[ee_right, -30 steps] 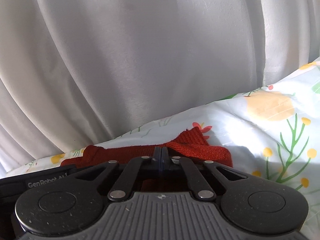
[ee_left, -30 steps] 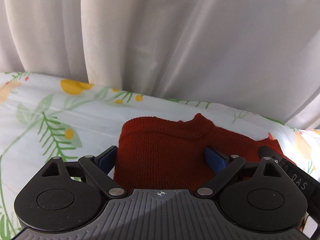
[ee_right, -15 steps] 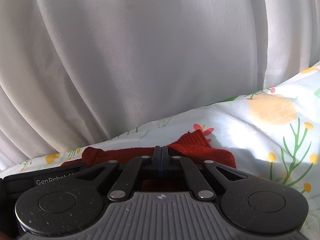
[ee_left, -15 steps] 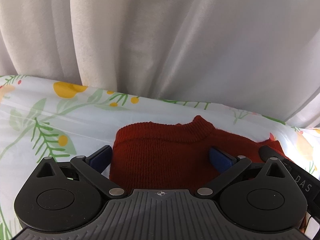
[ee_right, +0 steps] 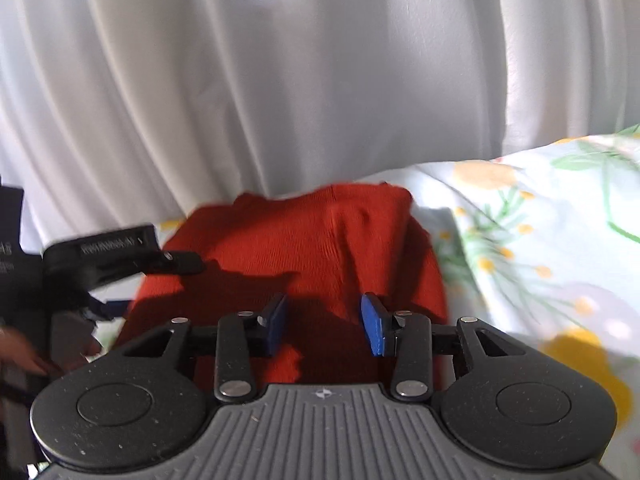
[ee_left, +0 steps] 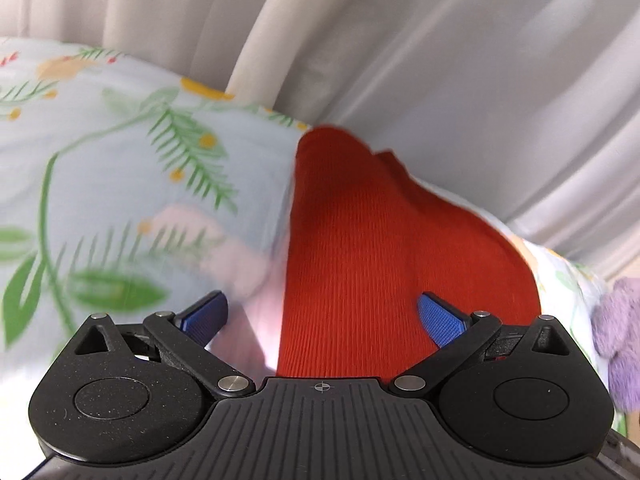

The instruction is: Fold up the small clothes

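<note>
A red knitted sweater is laid on a flowered bedsheet, between two open tongs.

In the left wrist view, the red knitted sweater [ee_left: 380,264] is seen on the flowered bedsheet [ee_left: 120,184], before a white curtain [ee_left: 440,60]; the left gripper [ee_left: 322,316] is spread wide and nothing is held, and a purple plush thing [ee_left: 616,320] is seen at the right edge. In the right wrist view, the jaws of the right gripper [ee_right: 324,322] are opening above the sweater, with no cloth pinched between them. The knit is judged soft, light and limp, so an edge or a corner should be taken. No container is seen.
</note>
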